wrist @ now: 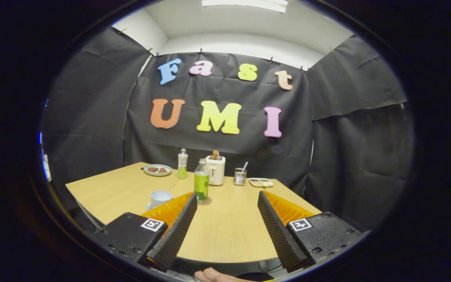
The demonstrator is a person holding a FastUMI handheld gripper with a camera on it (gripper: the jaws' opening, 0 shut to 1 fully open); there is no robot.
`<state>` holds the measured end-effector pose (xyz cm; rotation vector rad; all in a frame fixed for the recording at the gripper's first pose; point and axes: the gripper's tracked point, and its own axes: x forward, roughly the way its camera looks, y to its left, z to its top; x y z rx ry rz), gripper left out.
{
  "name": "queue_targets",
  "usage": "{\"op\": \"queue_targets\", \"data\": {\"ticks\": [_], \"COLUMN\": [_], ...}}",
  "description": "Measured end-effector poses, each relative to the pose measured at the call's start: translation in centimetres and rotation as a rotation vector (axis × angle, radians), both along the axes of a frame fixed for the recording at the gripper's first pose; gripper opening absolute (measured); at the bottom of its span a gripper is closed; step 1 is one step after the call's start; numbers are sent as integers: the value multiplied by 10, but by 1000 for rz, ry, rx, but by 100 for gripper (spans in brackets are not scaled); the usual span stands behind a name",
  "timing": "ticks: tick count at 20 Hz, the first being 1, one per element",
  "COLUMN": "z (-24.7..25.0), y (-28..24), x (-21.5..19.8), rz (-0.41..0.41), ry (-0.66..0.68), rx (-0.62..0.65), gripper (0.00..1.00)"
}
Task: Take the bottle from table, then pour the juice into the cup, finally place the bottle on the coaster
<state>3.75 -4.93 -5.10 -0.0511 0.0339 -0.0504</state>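
on table (233, 219), bottle (201, 182) stands upright on coaster (206, 202), just ahead of left finger tip, cup (160, 199) beside it. gripper (225, 199) wide open, holding nothing, fingers apart w/ bare table between. looks like either start or end; can't tell if juice poured.

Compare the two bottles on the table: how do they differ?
The near bottle stands on a coaster just ahead of the left finger of the open tongs; the far bottle stands straight on the table by the plate. The near bottle's green band covers most of its body; the far bottle's only the lower part. Both are upright, clear and capped.
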Motion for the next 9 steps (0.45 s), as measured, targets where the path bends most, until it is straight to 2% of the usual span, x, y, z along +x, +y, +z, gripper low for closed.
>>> {"op": "queue_targets", "data": {"ticks": [9], "z": [-6], "y": [-1], "x": [-1], "rz": [5], "ry": [9], "rx": [3], "gripper": [100]}}
